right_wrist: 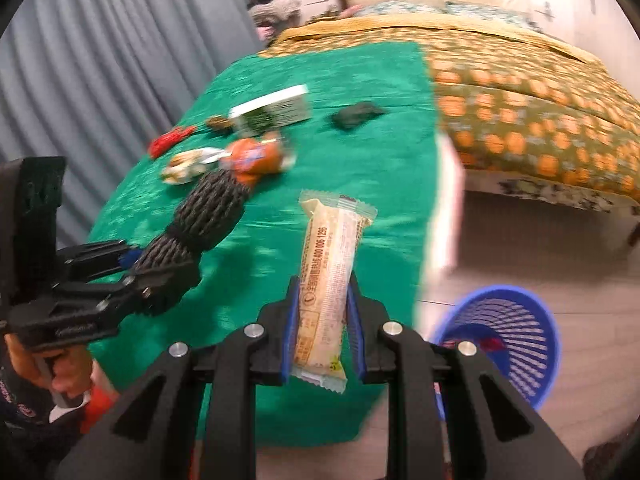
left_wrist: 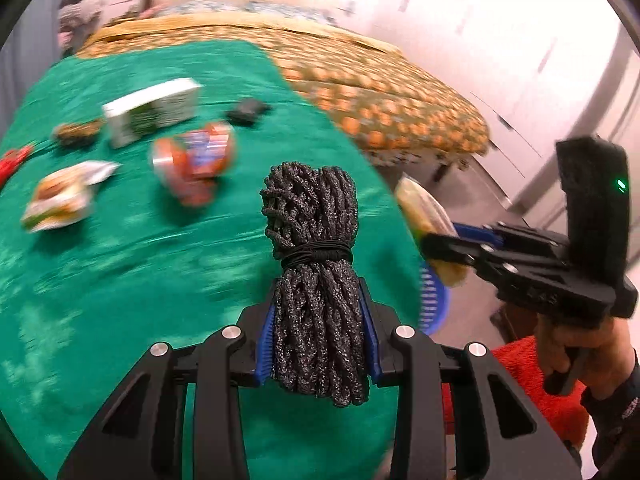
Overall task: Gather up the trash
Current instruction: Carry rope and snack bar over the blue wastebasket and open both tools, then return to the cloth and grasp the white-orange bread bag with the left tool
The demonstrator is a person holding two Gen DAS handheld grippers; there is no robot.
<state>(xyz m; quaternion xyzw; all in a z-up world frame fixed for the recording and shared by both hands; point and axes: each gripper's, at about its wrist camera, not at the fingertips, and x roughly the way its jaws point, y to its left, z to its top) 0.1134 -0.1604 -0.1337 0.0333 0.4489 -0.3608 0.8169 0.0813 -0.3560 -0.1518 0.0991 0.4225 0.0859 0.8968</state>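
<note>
My left gripper is shut on a bundle of black cord tied with an elastic band, held upright above the green tablecloth. My right gripper is shut on a cream snack wrapper with printed text, over the table's right edge. In the left wrist view the right gripper shows at the right with the wrapper. A blue slatted basket stands on the floor right of the table, below my right gripper.
On the cloth lie a white box, an orange-red packet, a burger-print wrapper, a small black object, a brown item and a red item. A bed with an orange-patterned cover stands behind.
</note>
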